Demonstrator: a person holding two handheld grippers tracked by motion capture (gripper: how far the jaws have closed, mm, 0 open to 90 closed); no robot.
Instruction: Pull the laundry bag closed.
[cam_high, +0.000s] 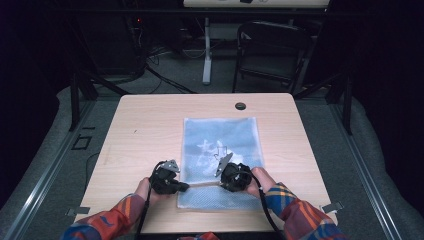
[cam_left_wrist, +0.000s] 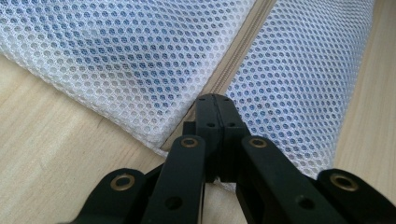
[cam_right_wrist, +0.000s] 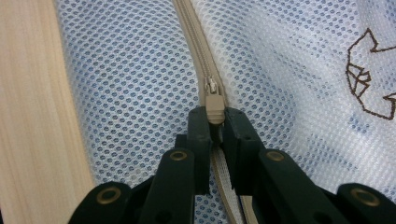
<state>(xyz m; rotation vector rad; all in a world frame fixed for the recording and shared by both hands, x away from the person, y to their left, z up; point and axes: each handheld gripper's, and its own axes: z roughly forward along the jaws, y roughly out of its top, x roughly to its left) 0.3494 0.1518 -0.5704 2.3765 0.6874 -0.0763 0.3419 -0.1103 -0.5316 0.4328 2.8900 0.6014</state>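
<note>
The left gripper is pinching the mesh laundry bag's zipper end, jaws closed; further along that zipper, the right gripper is clasping the slider.

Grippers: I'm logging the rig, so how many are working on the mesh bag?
2. The left gripper is shut at the mesh bag's near-left zipper end; the right gripper grips the zipper pull.

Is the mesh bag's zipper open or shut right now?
Mostly shut: ahead of the zipper pull, held in the right gripper, the zipper teeth are joined; behind it they look parted.
</note>
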